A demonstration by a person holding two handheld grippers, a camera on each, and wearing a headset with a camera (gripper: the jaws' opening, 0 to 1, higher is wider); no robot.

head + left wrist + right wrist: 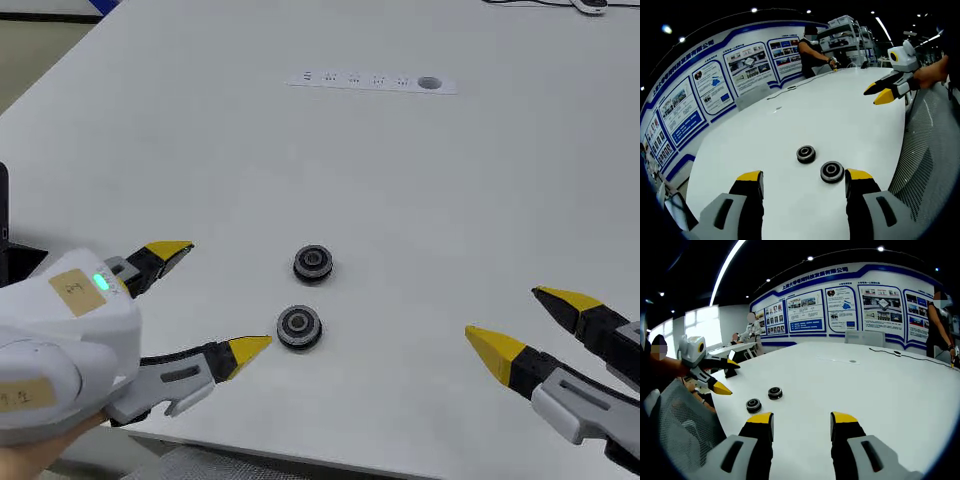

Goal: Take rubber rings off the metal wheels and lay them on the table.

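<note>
Nearer: left gripper (210,298), spread and empty; near wheel (299,326) lies flat just ahead, beside one jaw tip. Well apart, right gripper (520,318), also spread.

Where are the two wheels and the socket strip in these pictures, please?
Near wheel (299,326): head view, on its hub.
Far wheel (313,263): head view, on its hub.
Socket strip (372,82): head view, middle of its white face.

Office/demo lab: info boards (840,305) on wall, long white table (865,390), storage racks (845,31) in bkgd.
</note>
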